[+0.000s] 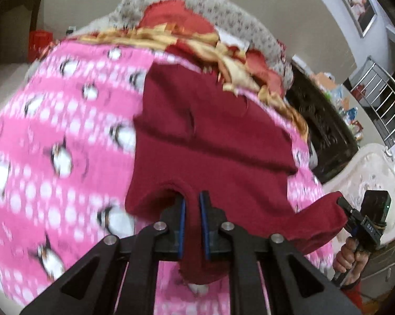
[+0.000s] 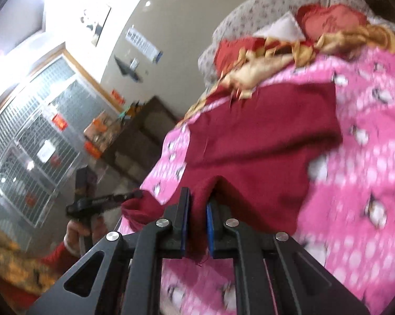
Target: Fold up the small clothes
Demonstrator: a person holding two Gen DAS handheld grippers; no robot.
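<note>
A small dark red garment [image 1: 213,141] lies spread on a pink penguin-print blanket [image 1: 60,141]. My left gripper [image 1: 192,197] is shut on the garment's near edge, with cloth bunched between the blue pads. The right gripper [image 1: 342,204] shows at the right, gripping another corner of the garment. In the right wrist view, my right gripper [image 2: 198,197] is shut on the red garment [image 2: 263,141], and the left gripper [image 2: 137,195] holds the far left corner. The pink blanket [image 2: 368,157] lies beneath.
A heap of red and gold cloth [image 1: 186,31] and a grey patterned cover [image 1: 239,18] lie at the blanket's far end. A dark cabinet [image 1: 321,128] and a white ornate chair [image 1: 370,173] stand to the right. A barred window [image 2: 26,141] is on the left.
</note>
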